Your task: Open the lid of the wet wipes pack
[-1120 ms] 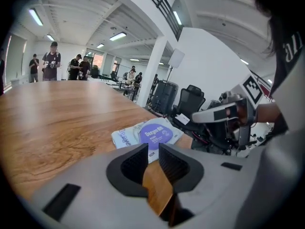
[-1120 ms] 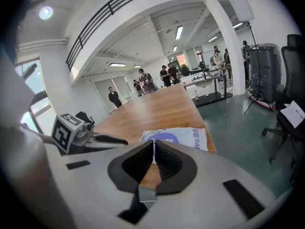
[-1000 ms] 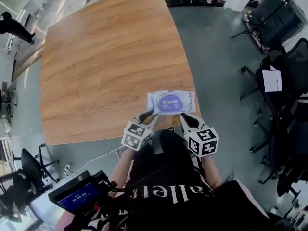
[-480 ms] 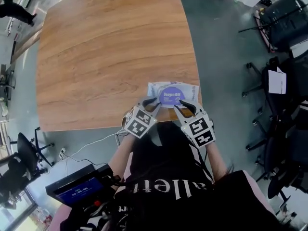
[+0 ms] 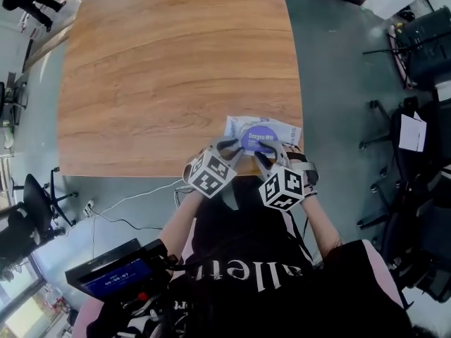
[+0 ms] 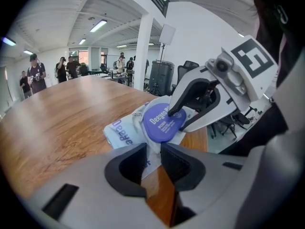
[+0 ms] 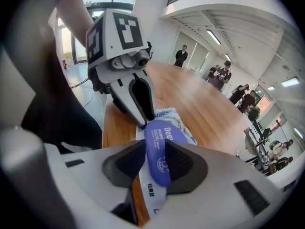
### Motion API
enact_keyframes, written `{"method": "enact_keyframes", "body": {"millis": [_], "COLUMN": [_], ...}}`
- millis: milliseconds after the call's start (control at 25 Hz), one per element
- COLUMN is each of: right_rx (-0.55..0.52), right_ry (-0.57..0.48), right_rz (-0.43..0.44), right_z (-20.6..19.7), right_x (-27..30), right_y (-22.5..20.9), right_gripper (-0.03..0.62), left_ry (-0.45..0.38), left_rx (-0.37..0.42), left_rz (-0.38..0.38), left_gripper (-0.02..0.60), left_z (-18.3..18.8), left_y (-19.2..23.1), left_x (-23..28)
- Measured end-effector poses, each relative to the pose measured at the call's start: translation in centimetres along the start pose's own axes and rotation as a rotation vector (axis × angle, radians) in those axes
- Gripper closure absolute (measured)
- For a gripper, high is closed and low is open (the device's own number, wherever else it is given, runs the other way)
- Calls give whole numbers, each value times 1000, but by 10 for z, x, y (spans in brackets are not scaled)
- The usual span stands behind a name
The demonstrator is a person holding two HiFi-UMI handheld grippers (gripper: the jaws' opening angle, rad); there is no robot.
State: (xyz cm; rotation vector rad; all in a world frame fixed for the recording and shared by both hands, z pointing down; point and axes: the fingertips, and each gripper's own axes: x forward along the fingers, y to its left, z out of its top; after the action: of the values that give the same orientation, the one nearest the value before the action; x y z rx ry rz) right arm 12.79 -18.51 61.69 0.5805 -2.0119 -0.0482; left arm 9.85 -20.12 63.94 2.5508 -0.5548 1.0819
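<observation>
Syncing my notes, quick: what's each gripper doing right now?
Left gripper: closed on the edge of the white plastic wet wipes pack.
Right gripper: fingers opening, round purple lid between them, not gripped.

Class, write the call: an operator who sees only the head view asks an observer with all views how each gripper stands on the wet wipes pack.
Operator: What is happening on the left?
Observer: In its own view, the left gripper is shut on the white edge of the wet wipes pack.
Operator: And on the right?
Observer: The right gripper has its jaws opening, with the purple lid between them.
</observation>
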Motion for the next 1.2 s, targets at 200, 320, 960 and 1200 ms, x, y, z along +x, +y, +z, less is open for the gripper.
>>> {"method": "enact_keyframes", "body": {"millis": [200, 320, 960, 1200], "right_rx": [-24, -31, -157, -172], "right_ry": [-8, -50, -113, -118], "right_rz": [6, -20, -5, 20], "right_z": [1, 2, 8, 9], "right_x": [5, 4, -2, -1], "right_y": [0, 0, -2, 0], "right_gripper": [483, 484, 485, 499], "left_ry": [-2, -5, 5, 8], "left_rx": [9, 38, 50, 66], "left_rz": [12, 23, -11, -18], "left_gripper": [495, 495, 495, 495], "left_z": [-1, -3, -4, -4], "left_y": [2, 1, 1, 2], "left_x": [1, 2, 5, 5]}}
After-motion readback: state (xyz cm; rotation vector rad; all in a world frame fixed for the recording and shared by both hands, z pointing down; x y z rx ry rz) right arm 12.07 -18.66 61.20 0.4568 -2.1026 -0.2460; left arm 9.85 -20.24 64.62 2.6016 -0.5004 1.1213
